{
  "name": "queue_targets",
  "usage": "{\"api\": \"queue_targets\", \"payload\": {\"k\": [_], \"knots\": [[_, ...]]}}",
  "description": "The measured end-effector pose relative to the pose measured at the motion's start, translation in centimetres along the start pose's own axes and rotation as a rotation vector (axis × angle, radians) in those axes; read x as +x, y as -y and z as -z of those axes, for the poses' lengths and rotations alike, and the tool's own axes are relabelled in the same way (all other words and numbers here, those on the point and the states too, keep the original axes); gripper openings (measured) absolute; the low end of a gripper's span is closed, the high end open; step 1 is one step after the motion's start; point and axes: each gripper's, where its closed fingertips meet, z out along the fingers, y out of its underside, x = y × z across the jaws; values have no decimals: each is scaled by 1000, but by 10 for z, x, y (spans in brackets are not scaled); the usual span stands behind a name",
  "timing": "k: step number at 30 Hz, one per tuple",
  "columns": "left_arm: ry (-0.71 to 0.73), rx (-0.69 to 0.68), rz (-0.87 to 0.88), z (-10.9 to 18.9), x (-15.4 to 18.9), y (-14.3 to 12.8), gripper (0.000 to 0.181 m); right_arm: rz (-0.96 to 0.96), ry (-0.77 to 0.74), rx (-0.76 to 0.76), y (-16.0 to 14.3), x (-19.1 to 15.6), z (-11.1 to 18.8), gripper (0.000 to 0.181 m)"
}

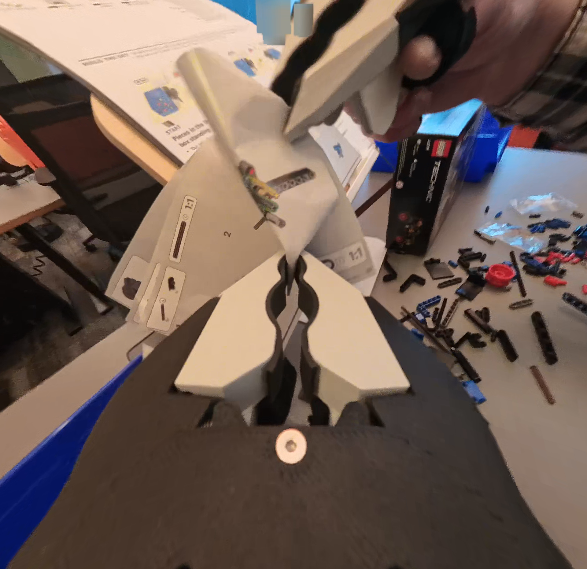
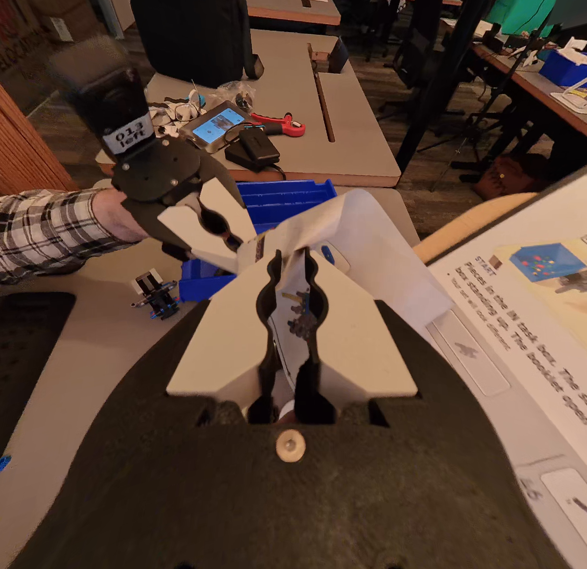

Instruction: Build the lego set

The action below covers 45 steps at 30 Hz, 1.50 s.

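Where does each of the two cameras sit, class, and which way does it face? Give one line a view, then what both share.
Left wrist view: sits on the left gripper, looking forward along its fingers at the instruction booklet it pinches, with loose lego pieces and the lego box to the right; the right gripper and hand show above.
Right wrist view: sits on the right gripper, facing the booklet page it pinches and a blue bin; the left gripper and a plaid sleeve show at left.
Shared: the booklet, both grippers.
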Motion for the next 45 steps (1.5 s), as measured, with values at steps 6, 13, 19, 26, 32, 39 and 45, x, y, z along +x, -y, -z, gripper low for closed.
{"api": "queue_targets", "payload": {"k": [6, 13, 19, 26, 32, 39, 45], "knots": [[3, 9, 88, -7, -9, 0, 0, 101, -175, -97, -19, 25, 33, 0], [-92, -10, 64, -54, 22, 22, 0, 389, -433, -103, 11, 1, 90, 25], [-40, -27, 173, -50, 3, 8, 0, 489, -410, -153, 11, -32, 100, 19], [-11, -10, 310, -8, -19, -21, 5, 438, -404, -294, -43, -7, 32, 26], [-101, 66, 346, 19, -19, -17, 61, 480, -377, -354, -90, 12, -19, 28], [-69, -14, 363, 9, -40, -35, 47, 399, -323, -285, -93, 14, -22, 24], [41, -54, 329, 6, -65, -54, 0, 395, -299, -258, -91, 10, -21, 29]]}}
